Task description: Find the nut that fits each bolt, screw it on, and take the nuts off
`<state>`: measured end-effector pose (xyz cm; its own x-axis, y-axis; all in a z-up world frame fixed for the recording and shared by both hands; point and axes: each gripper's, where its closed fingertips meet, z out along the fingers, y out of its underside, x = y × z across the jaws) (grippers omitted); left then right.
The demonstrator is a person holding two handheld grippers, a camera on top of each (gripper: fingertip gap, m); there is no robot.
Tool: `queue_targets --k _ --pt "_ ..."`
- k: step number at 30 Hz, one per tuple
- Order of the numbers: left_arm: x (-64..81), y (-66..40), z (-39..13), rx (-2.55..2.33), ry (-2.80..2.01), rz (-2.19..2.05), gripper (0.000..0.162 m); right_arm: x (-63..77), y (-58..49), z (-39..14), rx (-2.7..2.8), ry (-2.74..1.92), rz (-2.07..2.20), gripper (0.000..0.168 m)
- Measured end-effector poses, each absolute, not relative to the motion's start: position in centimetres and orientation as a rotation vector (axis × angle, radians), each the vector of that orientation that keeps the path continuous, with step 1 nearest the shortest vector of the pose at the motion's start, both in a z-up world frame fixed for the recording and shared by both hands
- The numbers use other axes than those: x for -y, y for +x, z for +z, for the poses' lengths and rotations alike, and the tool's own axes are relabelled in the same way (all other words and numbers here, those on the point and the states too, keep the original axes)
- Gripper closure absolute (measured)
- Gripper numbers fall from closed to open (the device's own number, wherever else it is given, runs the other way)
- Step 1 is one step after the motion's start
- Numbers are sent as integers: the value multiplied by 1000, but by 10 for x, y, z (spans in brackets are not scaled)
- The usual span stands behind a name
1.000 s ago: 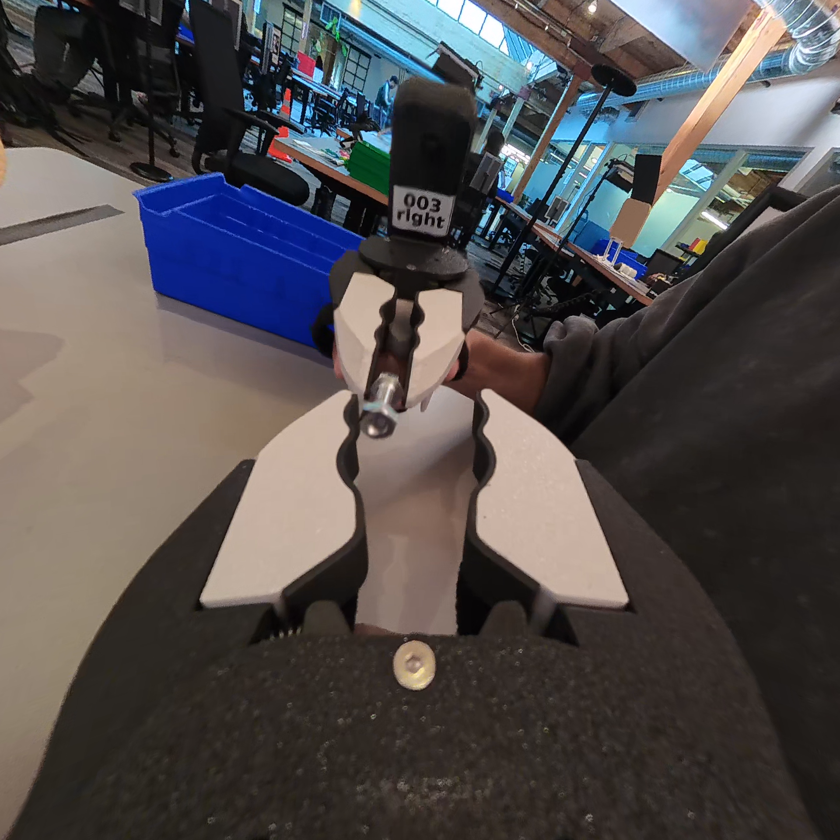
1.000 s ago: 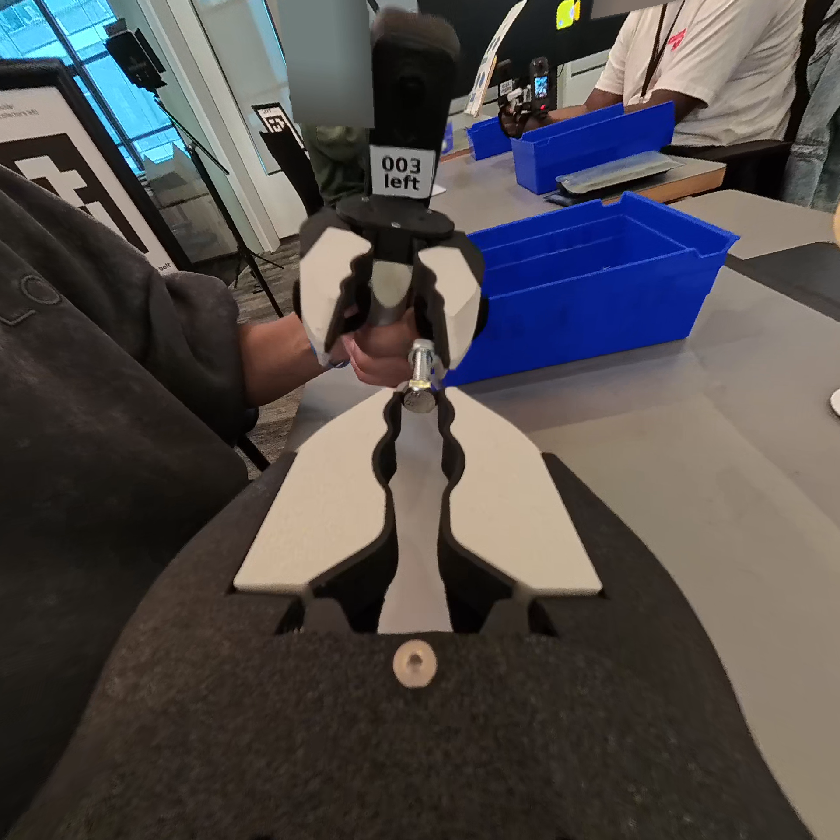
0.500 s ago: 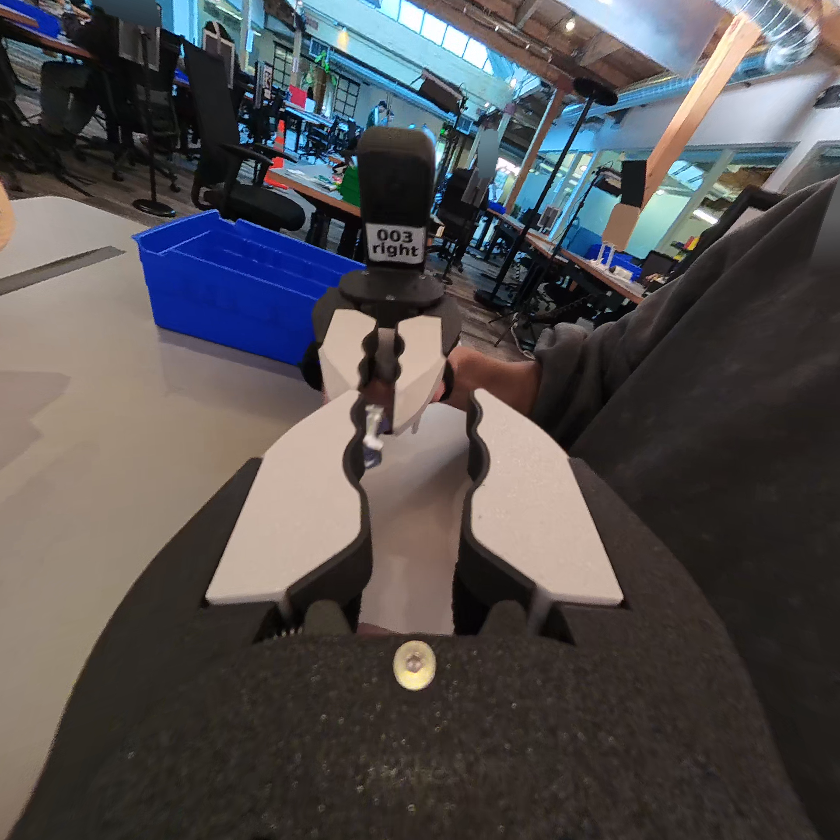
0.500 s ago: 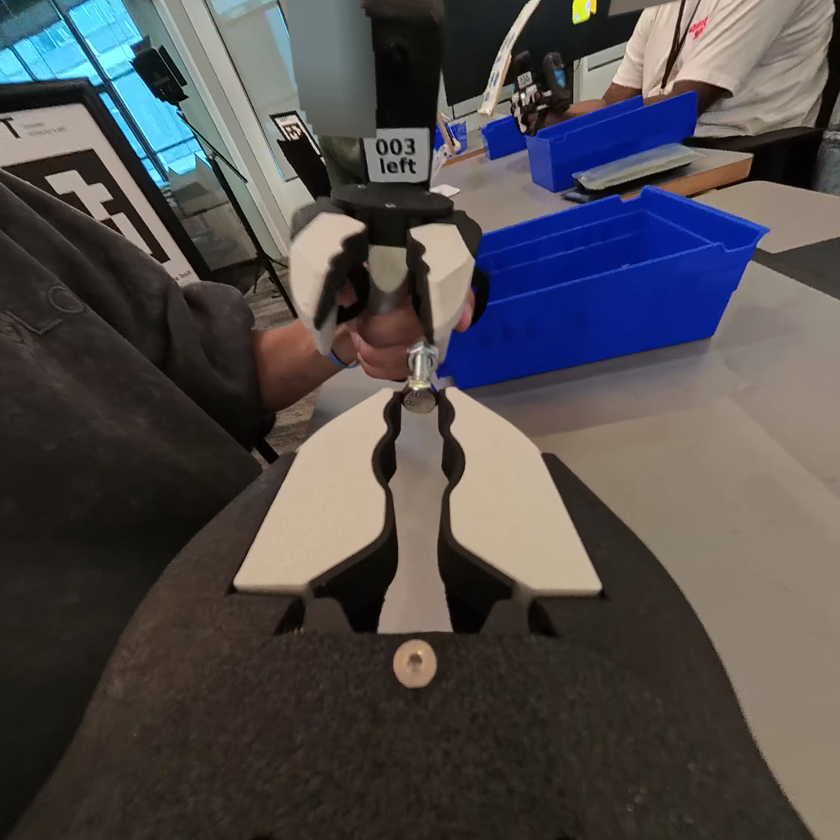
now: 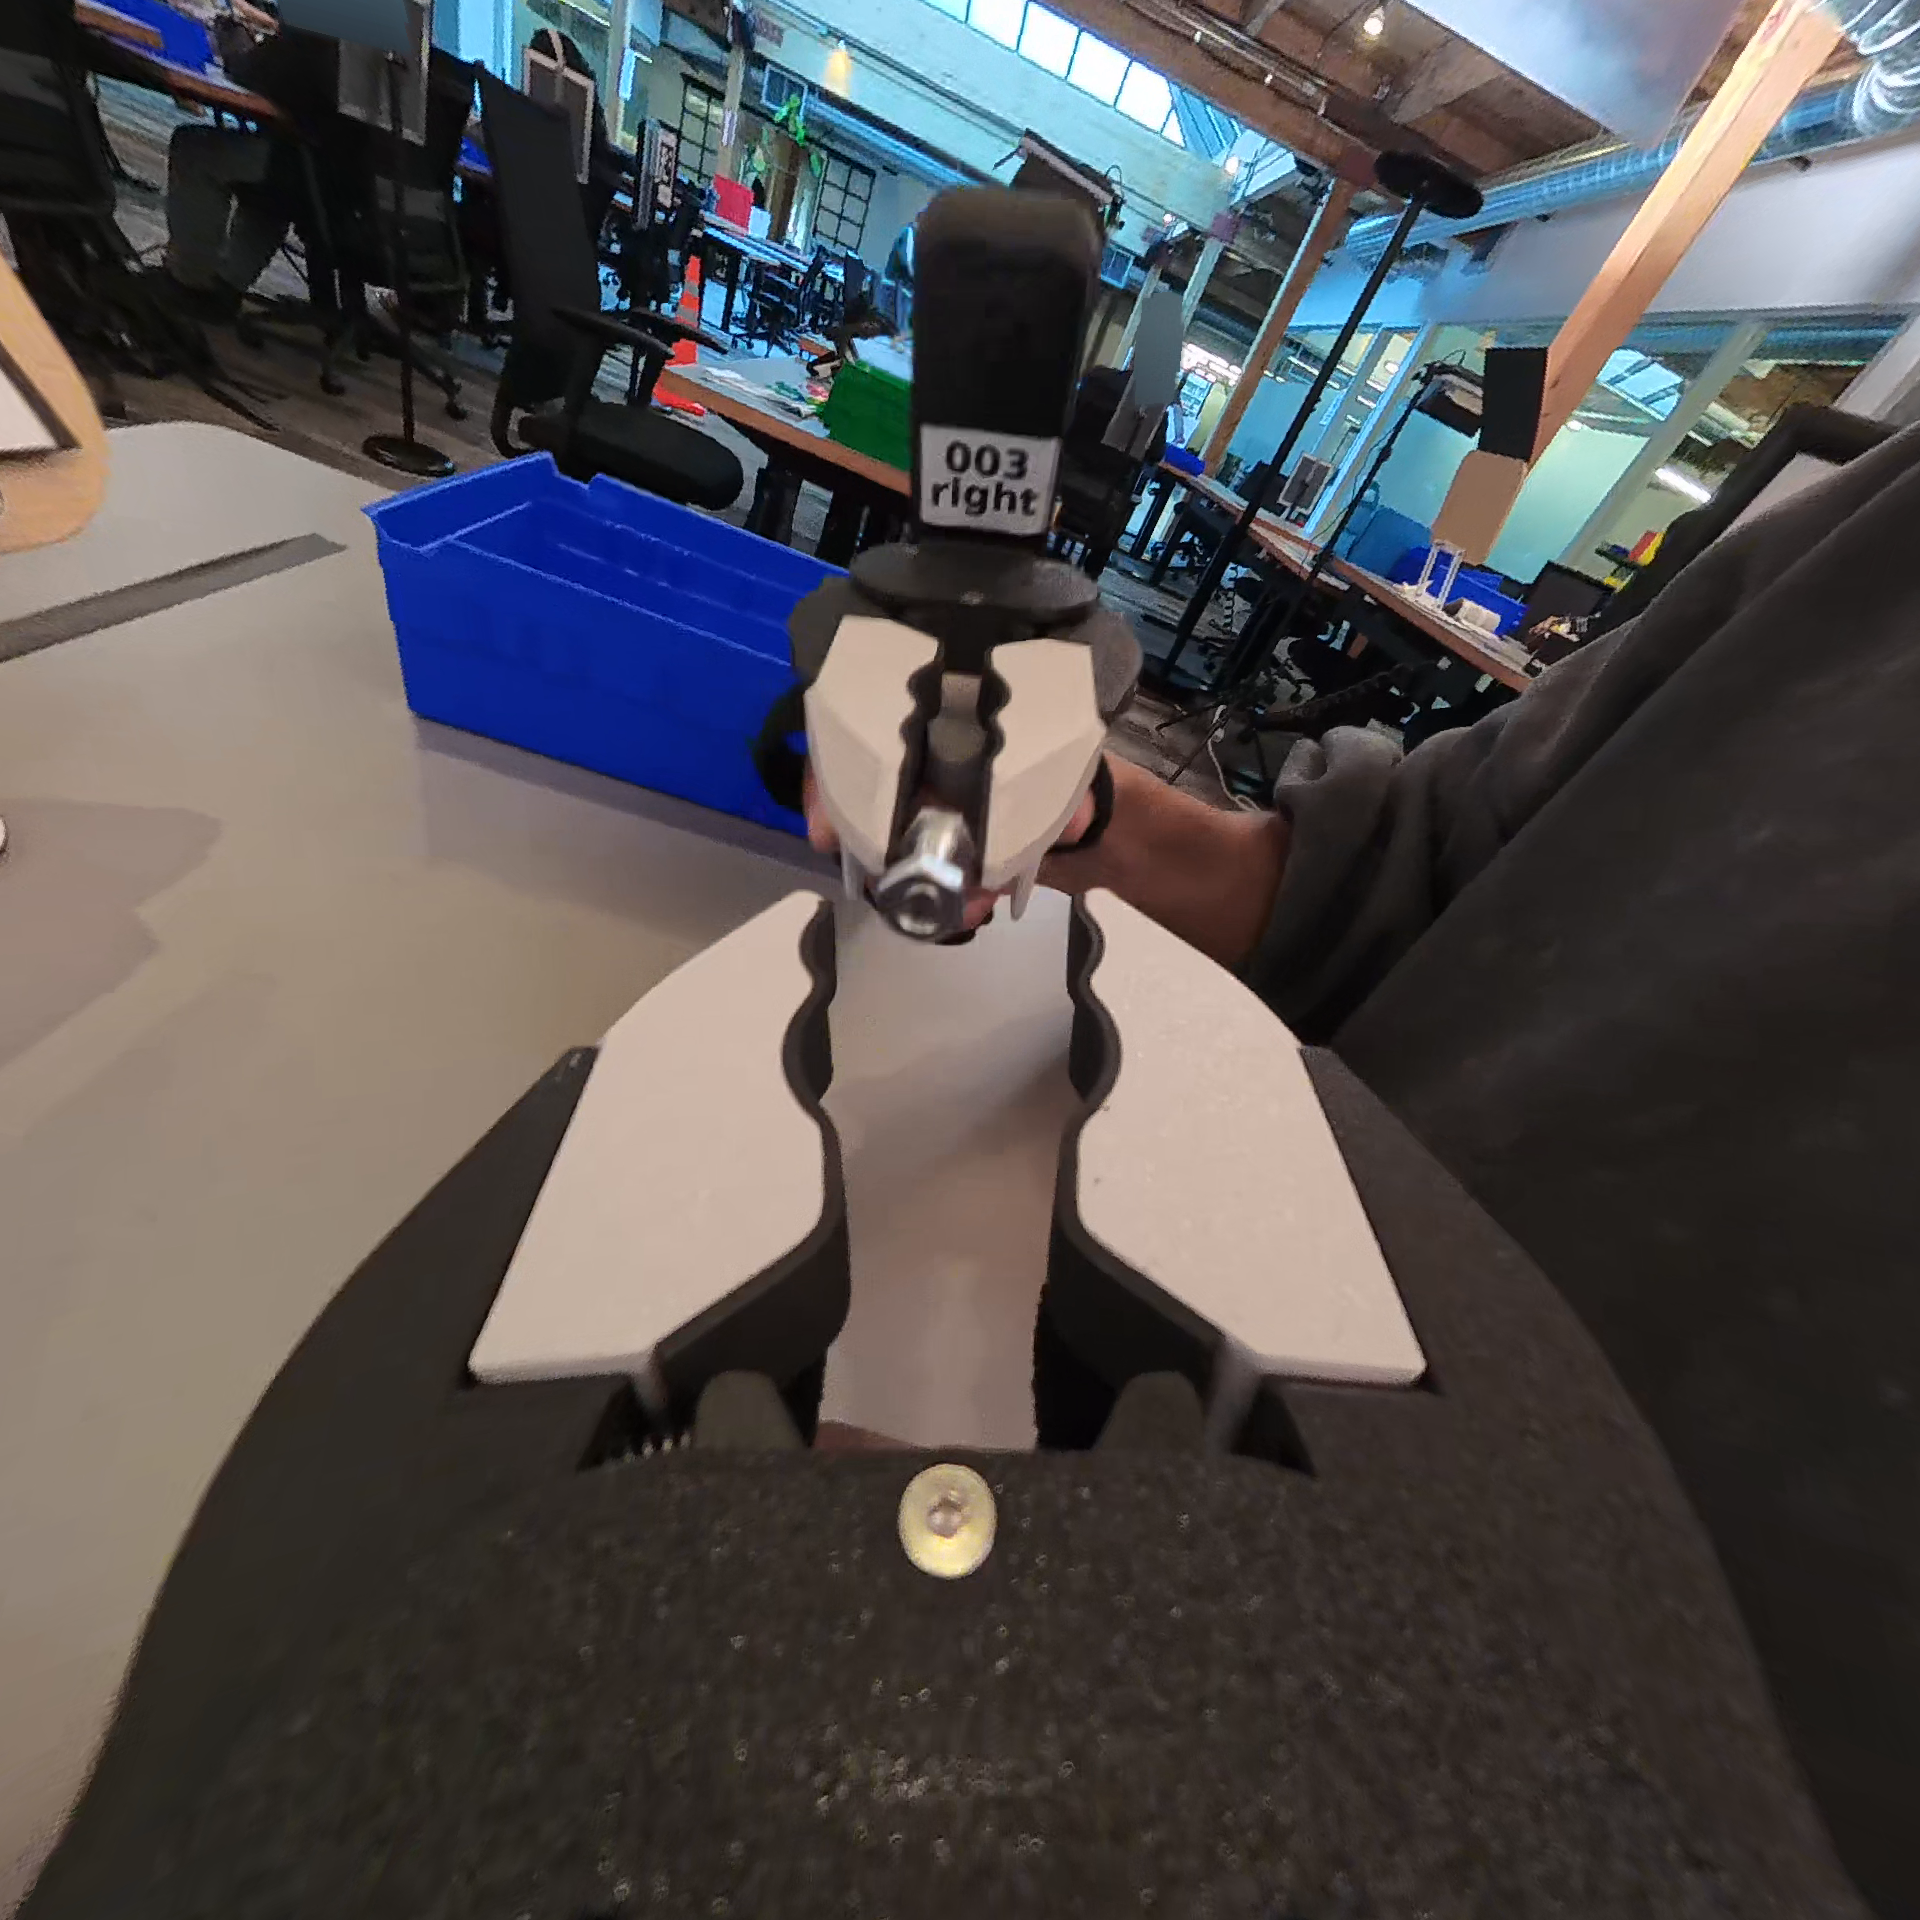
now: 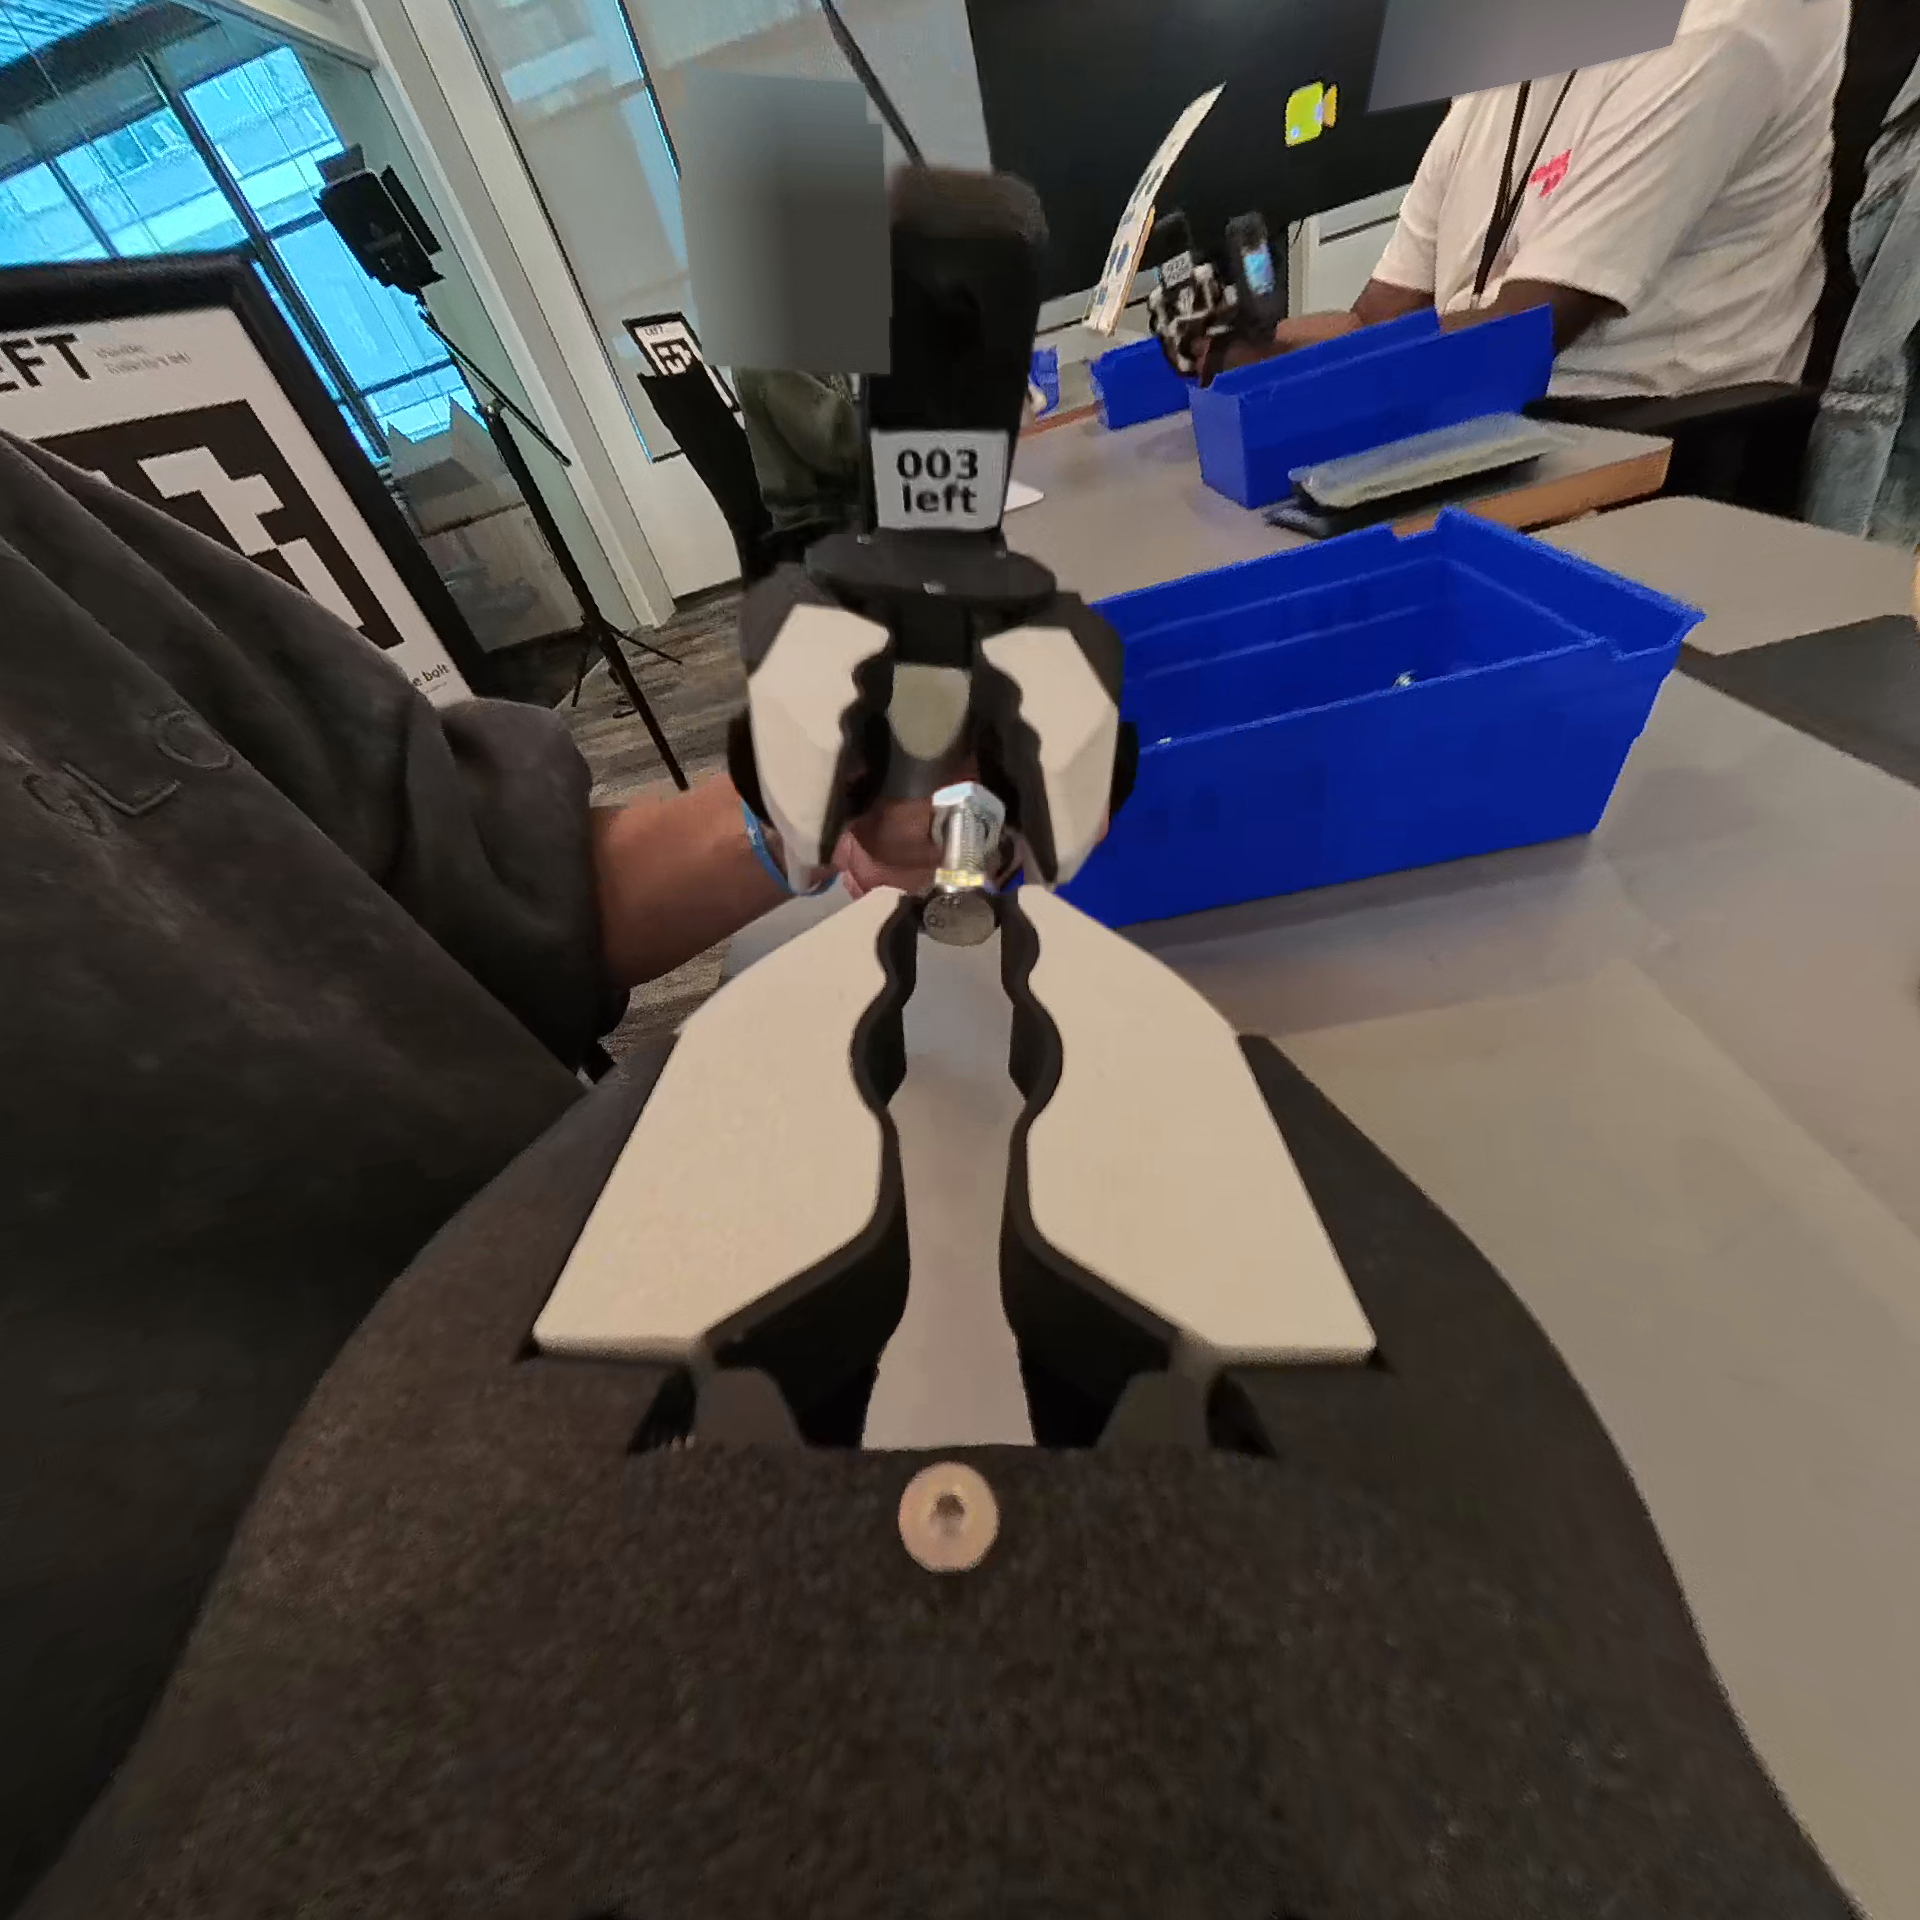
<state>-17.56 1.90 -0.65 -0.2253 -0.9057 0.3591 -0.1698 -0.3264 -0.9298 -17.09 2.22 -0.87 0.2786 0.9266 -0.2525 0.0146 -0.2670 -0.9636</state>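
Slippage is worrying me most. Nearest my right wrist camera, the right gripper (image 6: 956,920) is clenching the bolt (image 6: 958,868) by its head. The shaft is pointing away from me, and the nut (image 6: 966,812) is sitting at the far end of that bolt. I cannot tell how many threads are holding it.

Just beyond the bolt's tip, the left gripper (image 6: 935,779) is facing it with fingers spread, grasping nothing. From its own camera the nut is showing right at the mouth of the gap.

I am judging that fingers closing off-centre are going to catch a corner of the nut and lever the bolt out of that shallow hold. Both pieces are hanging above the table (image 6: 1558,1039), so a loosened nut is likely to be rolling off. Behind the bolt, well apart, a blue bin (image 6: 1351,748) is standing.
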Motion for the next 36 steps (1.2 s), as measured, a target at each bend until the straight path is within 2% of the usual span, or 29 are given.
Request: queue_targets --k 3,6,12,15,18,24,27,30,36 --pt "-17 -173 -3 -1307 -1419 -1604 115 -28 -172 -19 902 -1598 1129 153" --pt "-13 -176 10 -1300 -1355 -1634 121 -27 -175 -33 898 -1635 1155 152" --pt "-20 -176 -8 -1307 -1432 -1595 121 -24 -170 -8 890 -1567 1151 153" --pt "-17 -172 -5 -1314 -1412 -1587 117 -28 -173 -21 899 -1607 1147 152" --pt "-13 -174 8 -1312 -1351 -1620 122 -29 -176 -40 890 -1651 1161 153" --pt "-20 -175 -8 -1305 -1420 -1585 122 -22 -169 -8 874 -1554 1180 153" --pt "-16 -172 -3 -1306 -1394 -1606 118 -27 -171 -21 887 -1604 1144 153" --pt "-9 -174 13 -1309 -1323 -1635 123 -31 -171 -37 867 -1647 1157 153" --pt "-20 -175 -3 -1295 -1400 -1593 123 -23 -170 -7 881 -1563 1153 153"
